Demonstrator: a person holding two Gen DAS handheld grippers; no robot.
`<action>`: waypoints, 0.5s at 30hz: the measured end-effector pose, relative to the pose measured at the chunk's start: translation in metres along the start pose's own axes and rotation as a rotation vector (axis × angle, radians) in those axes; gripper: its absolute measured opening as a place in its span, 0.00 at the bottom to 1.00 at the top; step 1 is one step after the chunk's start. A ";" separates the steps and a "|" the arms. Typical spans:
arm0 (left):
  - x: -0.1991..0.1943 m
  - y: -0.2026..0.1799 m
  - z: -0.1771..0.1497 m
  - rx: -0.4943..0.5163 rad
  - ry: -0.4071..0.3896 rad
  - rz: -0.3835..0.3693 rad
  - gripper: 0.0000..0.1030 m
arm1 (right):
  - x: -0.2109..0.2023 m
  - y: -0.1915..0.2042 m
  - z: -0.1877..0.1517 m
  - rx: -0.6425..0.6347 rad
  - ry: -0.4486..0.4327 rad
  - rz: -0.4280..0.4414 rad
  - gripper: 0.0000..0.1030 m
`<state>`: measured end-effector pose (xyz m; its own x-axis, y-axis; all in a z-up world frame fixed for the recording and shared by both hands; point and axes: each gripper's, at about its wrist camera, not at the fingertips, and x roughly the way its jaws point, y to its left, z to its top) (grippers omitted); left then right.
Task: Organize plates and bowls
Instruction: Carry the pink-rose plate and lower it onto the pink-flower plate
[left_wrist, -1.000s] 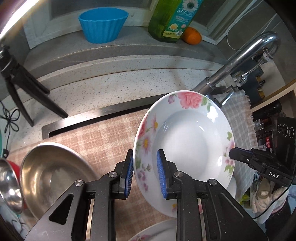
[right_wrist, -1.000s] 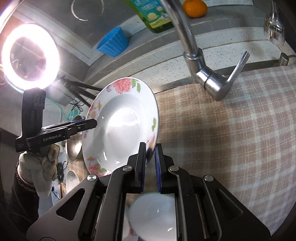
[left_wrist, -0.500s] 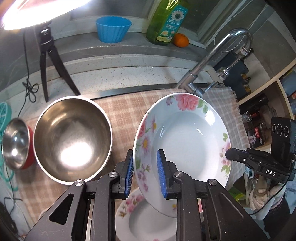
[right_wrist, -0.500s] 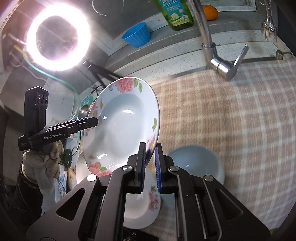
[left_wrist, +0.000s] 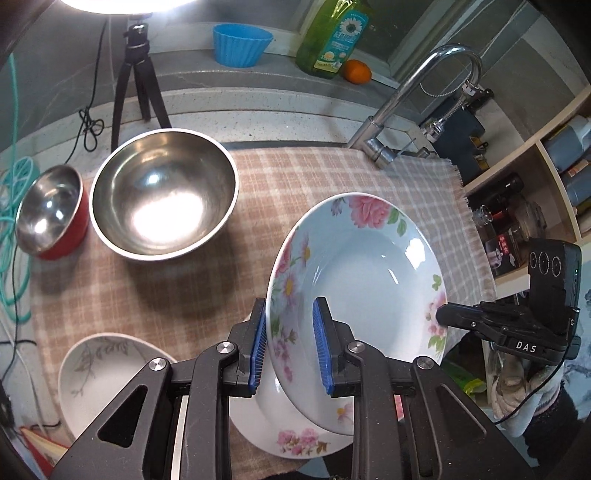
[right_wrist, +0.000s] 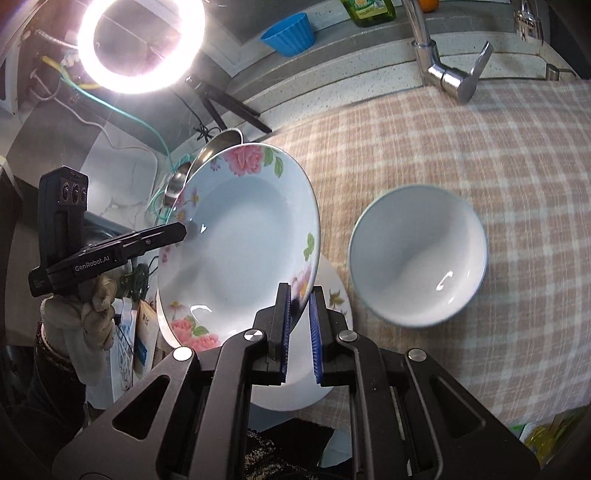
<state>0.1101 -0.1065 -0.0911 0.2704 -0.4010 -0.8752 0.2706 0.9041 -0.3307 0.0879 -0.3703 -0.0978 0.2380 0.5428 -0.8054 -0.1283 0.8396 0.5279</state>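
Observation:
A deep white plate with pink flowers (left_wrist: 358, 280) hangs tilted above the checked cloth (left_wrist: 303, 177), gripped at both sides. My left gripper (left_wrist: 289, 314) is shut on its left rim. My right gripper (right_wrist: 299, 295) is shut on the opposite rim of the same plate (right_wrist: 240, 240). Right under it a second floral plate (left_wrist: 295, 435) lies flat near the cloth's front edge. A big steel bowl (left_wrist: 162, 192) and a small steel bowl with a red outside (left_wrist: 48, 210) stand at the left. A plain white bowl (right_wrist: 417, 254) sits to the right.
A white plate with a leaf pattern (left_wrist: 99, 376) lies at the front left. The faucet (left_wrist: 417, 96) rises behind the cloth. A blue cup (left_wrist: 242, 44), a green soap bottle (left_wrist: 332, 37) and an orange (left_wrist: 356, 72) stand on the back ledge. A ring light (right_wrist: 140, 40) on a tripod (left_wrist: 136, 81) stands at the left.
Both grippers have carried the floral plate back from the faucet toward the cloth's front edge. The second floral plate and the white bowl have come into view beneath.

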 end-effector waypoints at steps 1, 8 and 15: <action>0.001 0.001 -0.004 -0.003 0.003 0.000 0.22 | 0.001 0.000 -0.004 0.001 0.005 0.000 0.10; 0.007 0.010 -0.034 -0.035 0.025 -0.006 0.22 | 0.017 -0.001 -0.029 0.012 0.049 -0.010 0.10; 0.021 0.021 -0.056 -0.100 0.049 -0.025 0.22 | 0.038 -0.005 -0.048 0.027 0.104 -0.026 0.10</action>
<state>0.0696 -0.0871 -0.1360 0.2186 -0.4184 -0.8816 0.1829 0.9050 -0.3841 0.0519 -0.3528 -0.1443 0.1393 0.5213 -0.8419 -0.0973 0.8533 0.5123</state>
